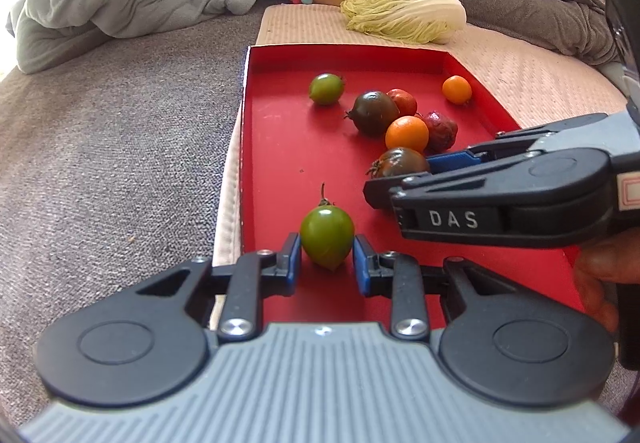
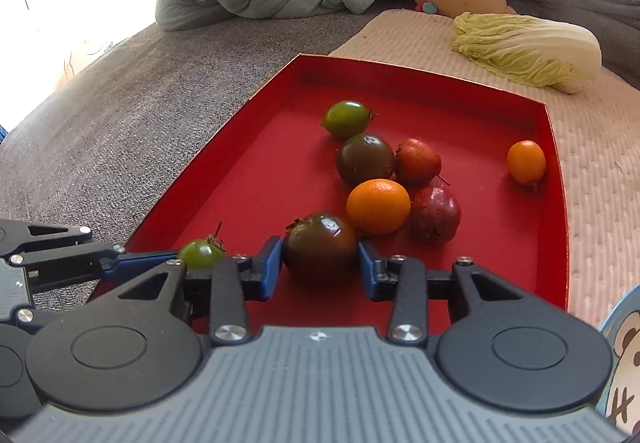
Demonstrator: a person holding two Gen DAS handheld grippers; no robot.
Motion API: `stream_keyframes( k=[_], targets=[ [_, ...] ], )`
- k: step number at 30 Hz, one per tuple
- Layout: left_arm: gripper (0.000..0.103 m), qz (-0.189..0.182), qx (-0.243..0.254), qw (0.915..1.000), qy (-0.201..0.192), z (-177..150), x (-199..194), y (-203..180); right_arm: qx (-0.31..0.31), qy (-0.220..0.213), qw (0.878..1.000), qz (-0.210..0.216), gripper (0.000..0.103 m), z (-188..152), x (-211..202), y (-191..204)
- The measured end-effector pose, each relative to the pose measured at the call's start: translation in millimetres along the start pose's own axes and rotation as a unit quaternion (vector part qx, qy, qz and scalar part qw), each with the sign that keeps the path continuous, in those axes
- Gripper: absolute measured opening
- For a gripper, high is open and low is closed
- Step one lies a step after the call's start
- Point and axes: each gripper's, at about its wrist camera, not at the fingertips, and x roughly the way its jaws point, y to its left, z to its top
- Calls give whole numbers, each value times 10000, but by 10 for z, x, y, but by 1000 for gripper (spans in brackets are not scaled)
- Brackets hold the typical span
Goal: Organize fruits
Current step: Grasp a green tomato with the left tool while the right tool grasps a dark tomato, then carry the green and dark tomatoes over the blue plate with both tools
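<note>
Left gripper (image 1: pixel 326 257) was clamped on a small green tomato (image 1: pixel 327 237), bottom centre of the left wrist view, just inside the near end of the red tray (image 1: pixel 280 147). Its blue pads (image 1: pixel 291 257) sat on both flanks of the fruit, stem pointing up-frame.

Right gripper (image 2: pixel 320 263) had its pads against a dark brown-green tomato (image 2: pixel 320 245), lower centre of the right wrist view. Contact looked made on both sides; how firm the pinch was, I couldn't tell.

Rest of the fruit was loose on the tray floor: orange citrus (image 2: pixel 378 206) touching the dark tomato's upper right, a dark red fruit (image 2: pixel 434 213) beside that, another dark tomato (image 2: pixel 365 159), a reddish fruit (image 2: pixel 417 161), a green tomato (image 2: pixel 346 119) further up, and a small orange one (image 2: pixel 526 161) at the right wall. Napa cabbage (image 2: pixel 528 51) lay off the tray, upper right.

Risks as I judged them:
- Right grip sat low on a round, glossy tomato; a light pinch could let it squirt out on lift.
- Lifting it would likely nudge the touching citrus and set the cluster rolling.
- Both fruits were soft, so over-squeezing would bruise or split the skin.
- The two grippers were close together; lifting both at once could make them collide.
</note>
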Motion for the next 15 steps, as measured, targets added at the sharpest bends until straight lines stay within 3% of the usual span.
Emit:
stream_keyframes(
  k=[15],
  targets=[
    [31, 109, -92, 9999, 53, -102, -129, -189, -50, -52, 10000, -46, 46, -307, -599, -219]
  ],
)
